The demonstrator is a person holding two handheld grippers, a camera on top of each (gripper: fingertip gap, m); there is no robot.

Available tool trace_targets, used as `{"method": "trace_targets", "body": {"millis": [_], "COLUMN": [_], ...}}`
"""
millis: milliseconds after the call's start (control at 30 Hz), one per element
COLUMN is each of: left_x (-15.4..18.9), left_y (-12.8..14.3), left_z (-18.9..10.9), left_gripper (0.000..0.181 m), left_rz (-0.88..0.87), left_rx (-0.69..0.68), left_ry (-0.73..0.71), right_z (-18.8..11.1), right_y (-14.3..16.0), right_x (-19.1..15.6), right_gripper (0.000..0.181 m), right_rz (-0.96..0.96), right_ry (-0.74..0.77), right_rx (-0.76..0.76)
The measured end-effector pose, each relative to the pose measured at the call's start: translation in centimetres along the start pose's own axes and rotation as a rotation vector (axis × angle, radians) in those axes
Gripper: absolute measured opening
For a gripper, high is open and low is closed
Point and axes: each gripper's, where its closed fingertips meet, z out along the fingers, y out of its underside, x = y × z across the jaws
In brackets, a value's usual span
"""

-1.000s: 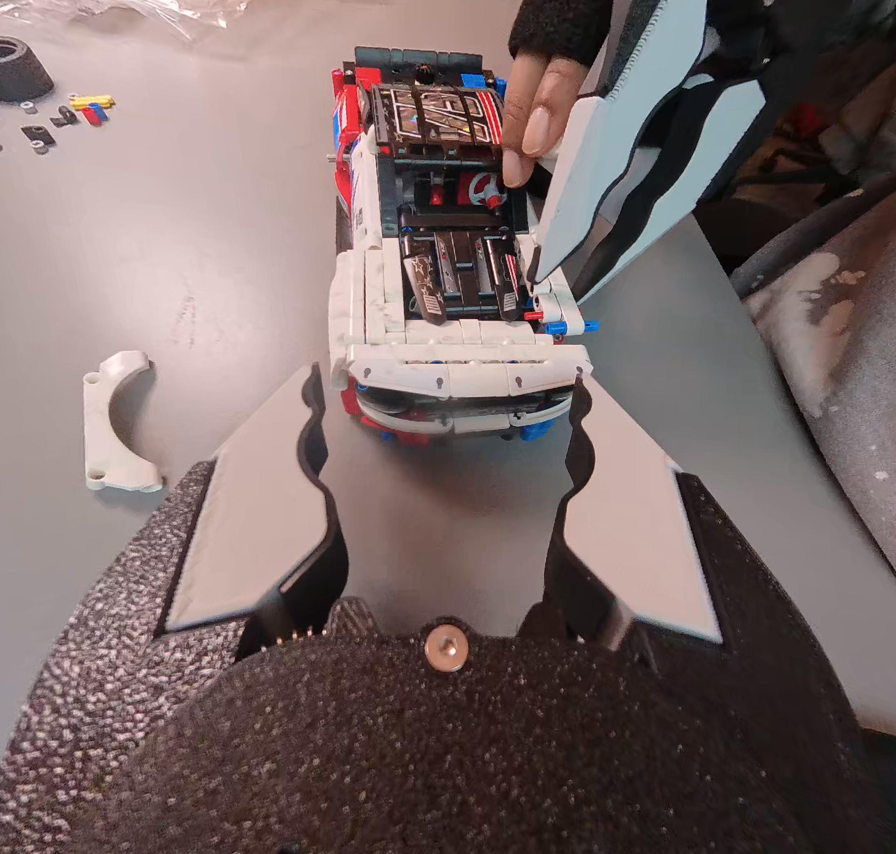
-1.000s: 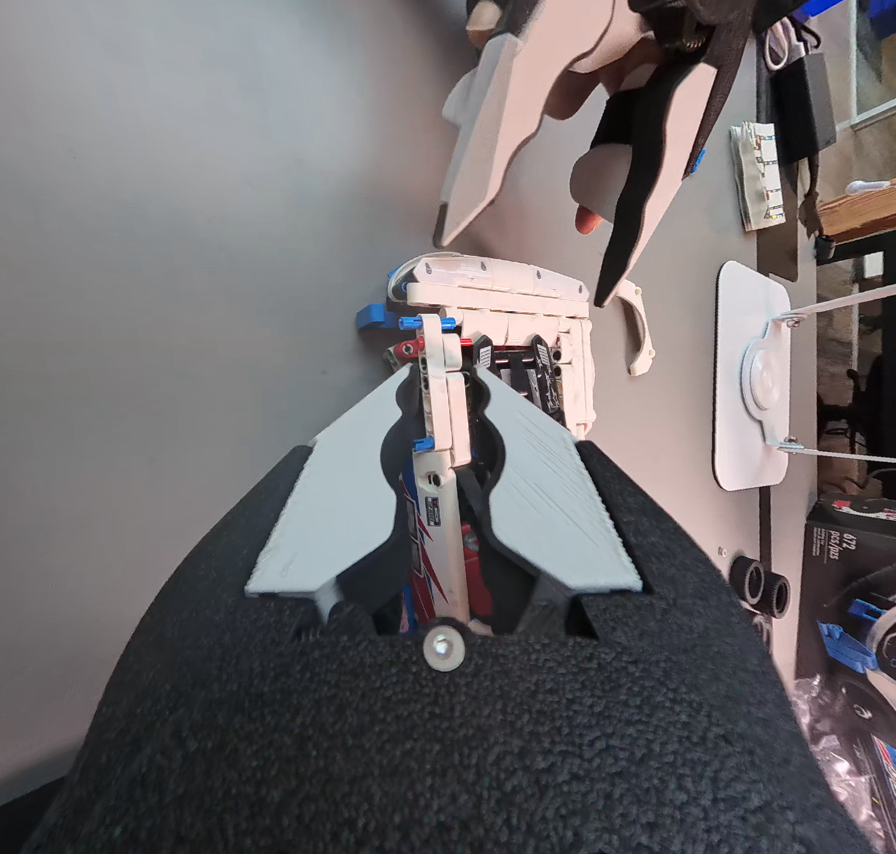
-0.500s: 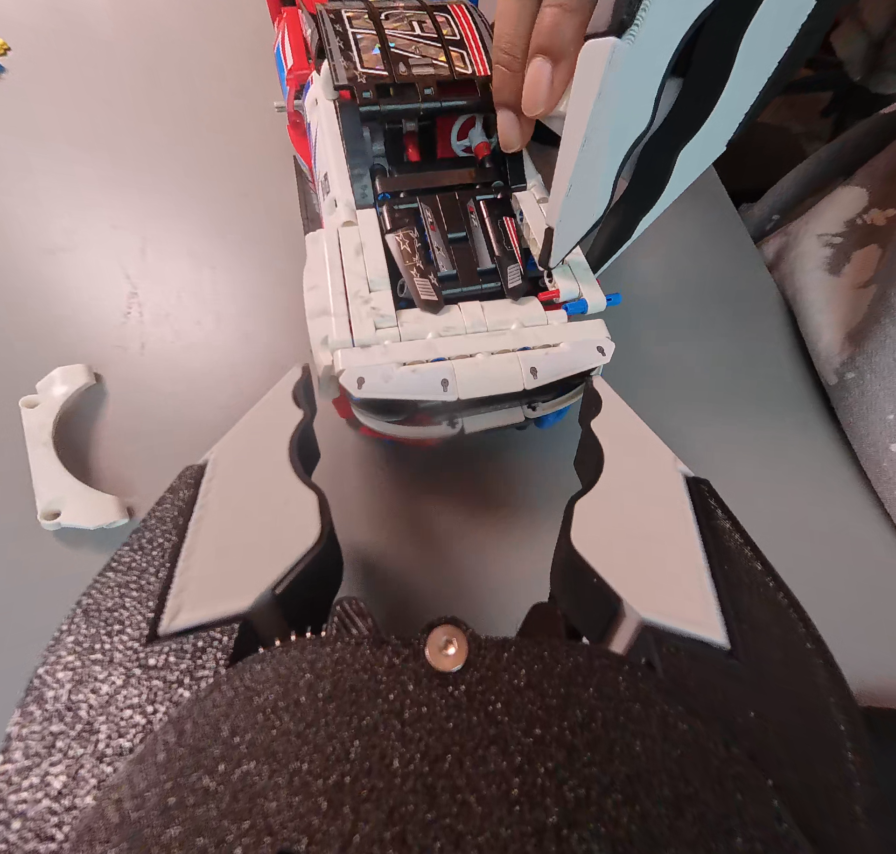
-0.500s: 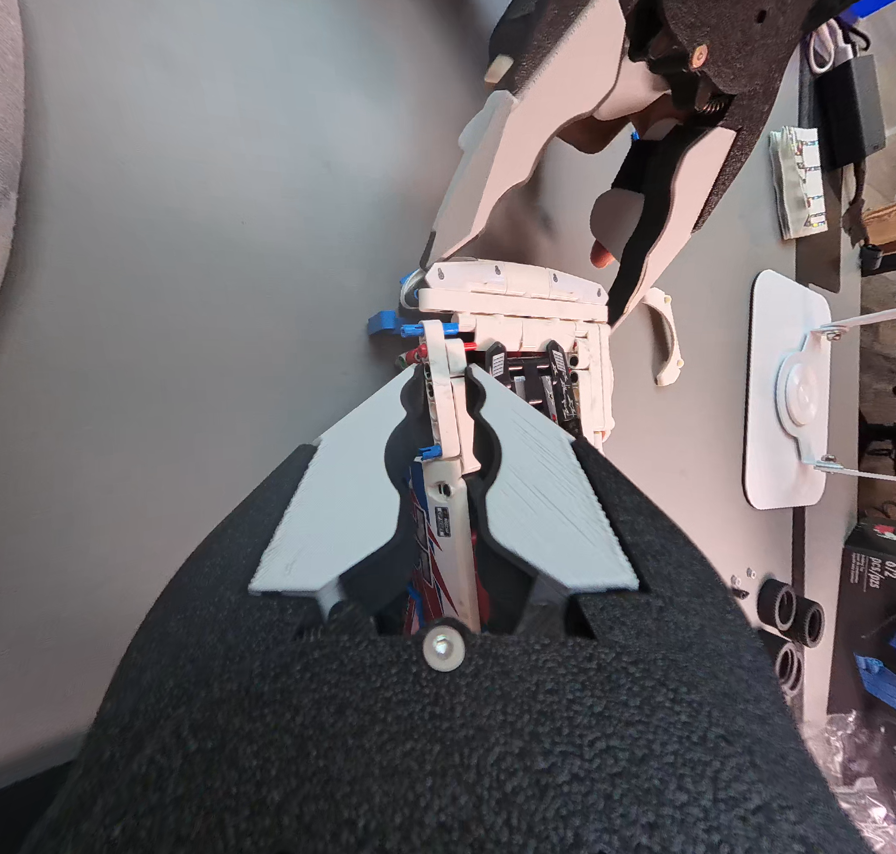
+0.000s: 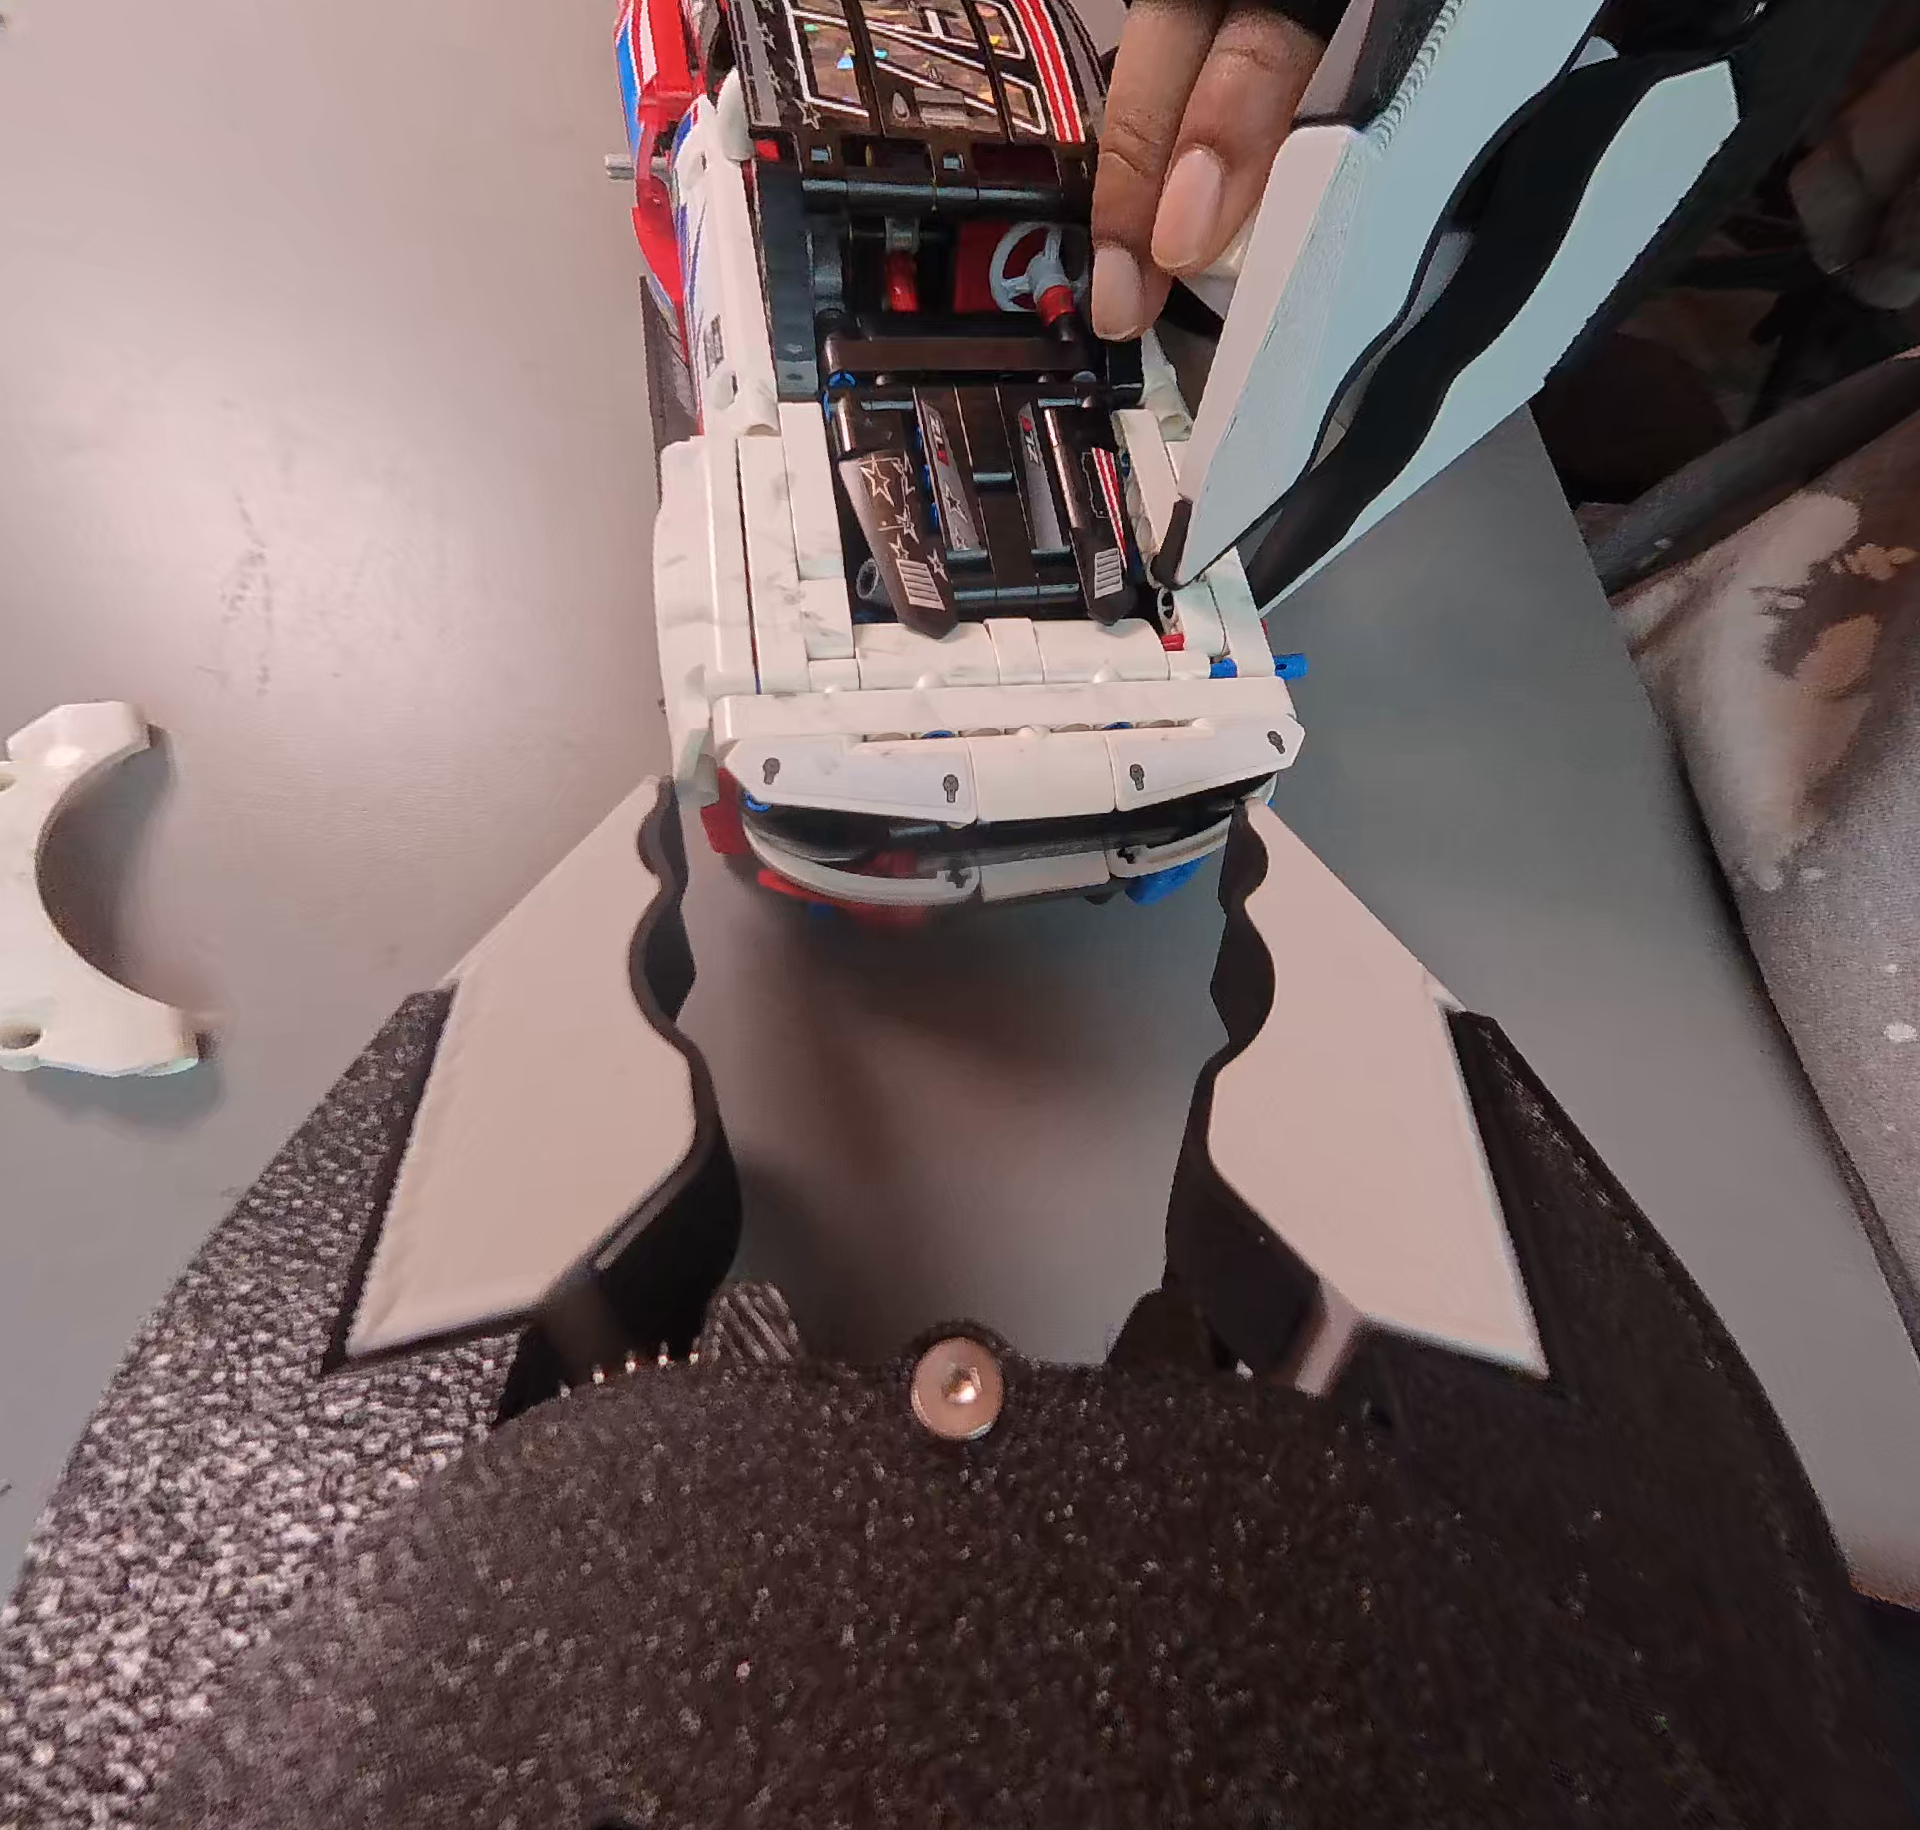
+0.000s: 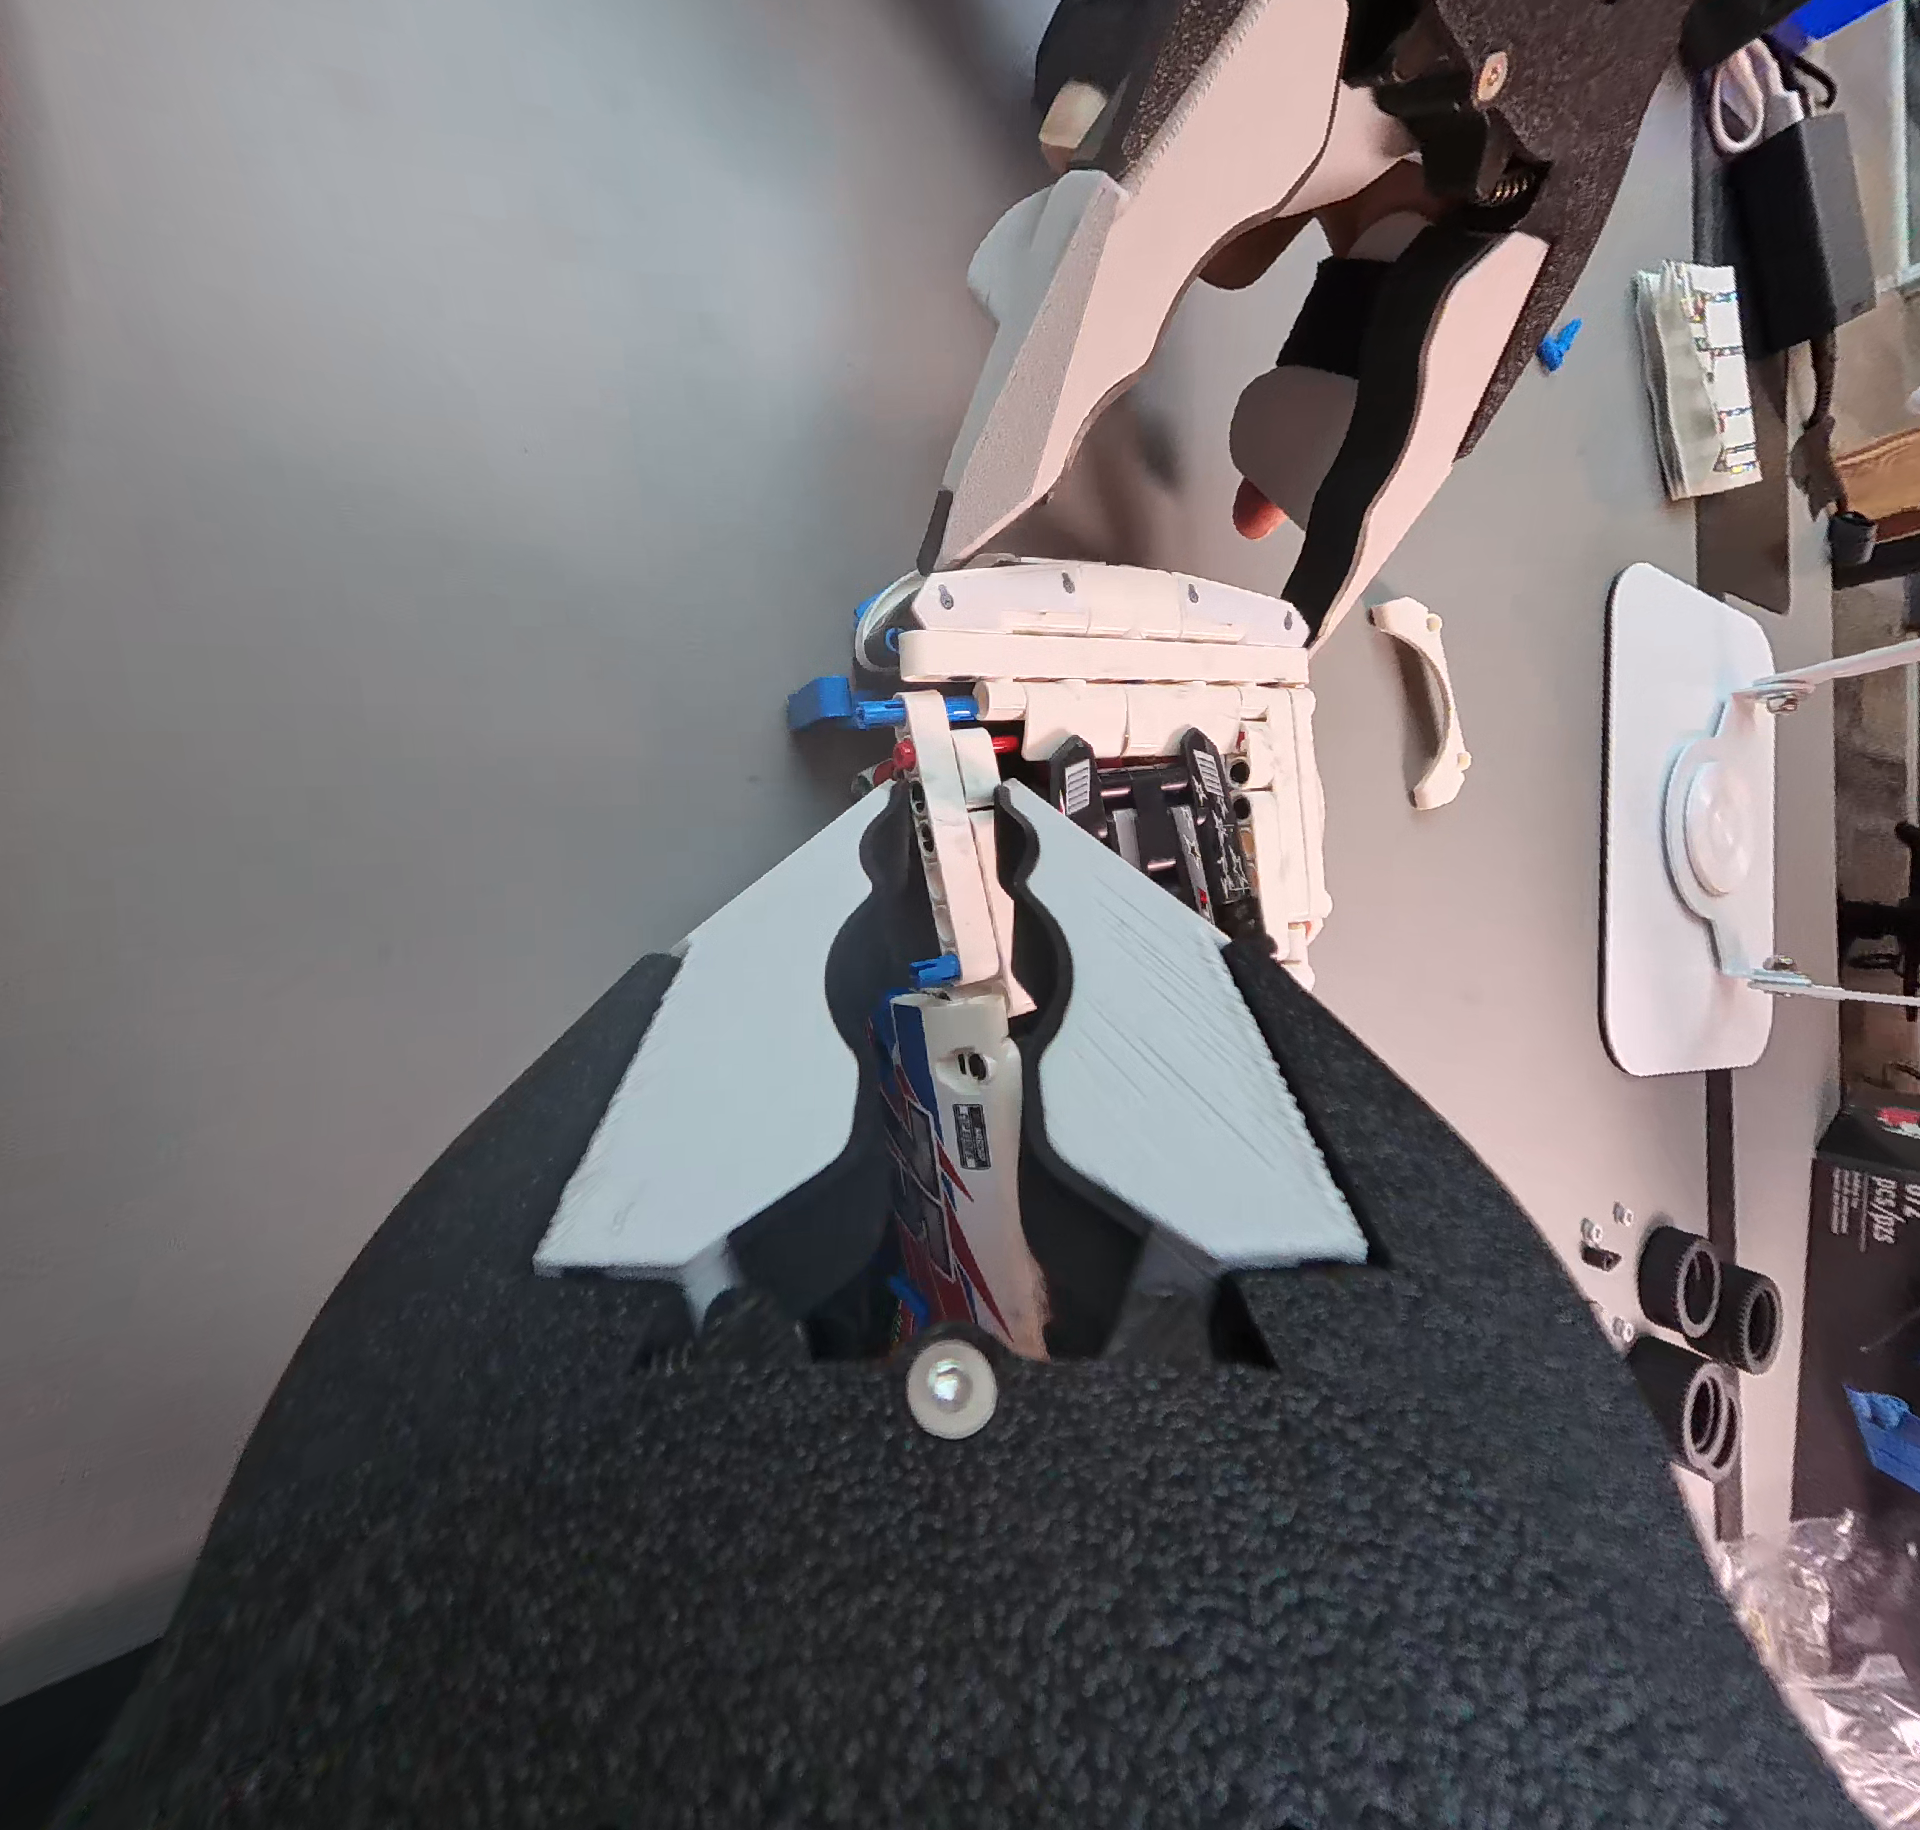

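From the left wrist view we see the brick-built model car (image 5: 966,575) nose-on in the centre of the frame, standing on the grey table (image 5: 343,378): white front bumper toward us, black cockpit and patterned dark roof behind it, red bodywork at the upper left. Only this view shows the bare fingertips (image 5: 1153,211) of a gloved hand reaching into the cockpit beside the small steering wheel. The right wrist view shows what the other cannot: a white side panel (image 6: 966,907) of the car running between that gripper's own fingers, and, along the right edge of the frame, a white pad (image 6: 1683,845), three black tyres (image 6: 1704,1333) and crinkled clear plastic at the lower right. A loose white arch piece (image 5: 73,897) lies at the left edge in the left wrist view and appears to the right of the car in the other. The left gripper (image 5: 956,824) is spread wide, its tips flanking the two corners of the bumper; we cannot tell whether they touch it. The right gripper (image 6: 951,804) is clamped on the side panel, its tip at the car's front right corner.
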Motion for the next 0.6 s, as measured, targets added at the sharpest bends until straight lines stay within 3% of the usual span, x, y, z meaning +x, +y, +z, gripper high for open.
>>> {"method": "trace_targets", "body": {"millis": [200,433,600], "left_x": [-0.6,-0.7,-0.5], "left_y": [-1.2,-0.9,-0.9], "left_z": [-0.9,0.0,0.1], "left_gripper": [0.099,0.105,0.099], "left_rz": [-0.019,0.002,-0.006], "left_rx": [0.077,0.029,0.024], "left_ry": [0.024,0.068,0.089], "right_z": [-0.1,-0.4,-0.5], "right_y": [-0.1,-0.1,-0.2], "right_x": [0.2,0.0,0.1], "right_gripper": [0.013,0.011,0.007], "right_rz": [0.007,-0.003,0.015], "right_ry": [0.026,0.015,0.015], "right_rx": [0.044,0.087,0.115]}}
